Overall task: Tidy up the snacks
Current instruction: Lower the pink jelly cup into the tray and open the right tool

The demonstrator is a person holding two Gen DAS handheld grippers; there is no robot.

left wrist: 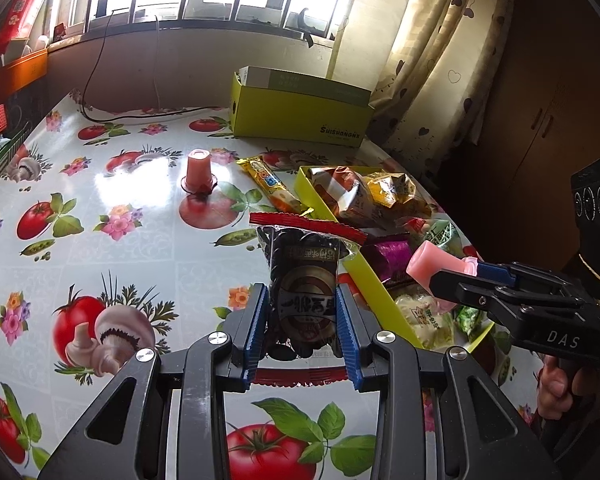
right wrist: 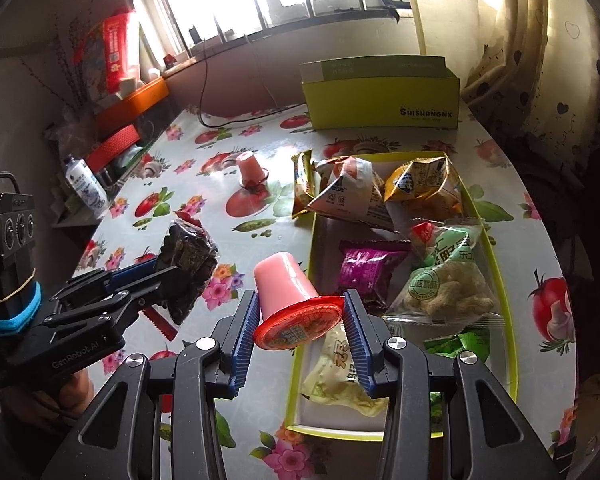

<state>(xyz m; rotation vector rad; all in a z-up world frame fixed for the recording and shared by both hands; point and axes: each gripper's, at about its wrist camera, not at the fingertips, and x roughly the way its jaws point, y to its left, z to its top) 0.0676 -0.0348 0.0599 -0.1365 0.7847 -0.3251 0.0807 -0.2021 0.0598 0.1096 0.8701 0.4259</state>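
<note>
1. Tomato-print table (right wrist: 140,208): your left gripper (left wrist: 303,320) clamps the dark snack packet (left wrist: 304,288); your right gripper (right wrist: 300,320) grips a pink jelly cup (right wrist: 284,280) at the tray's near corner.
2. Your yellow tray (right wrist: 496,264) already holds most packets.
3. Farther off, a second jelly cup (right wrist: 249,169) and a yellow bar (left wrist: 266,184) remain outside.

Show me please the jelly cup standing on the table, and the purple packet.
jelly cup (right wrist: 251,170), right wrist view, on its pink side wall.
purple packet (right wrist: 366,270), right wrist view, on its front face.
</note>
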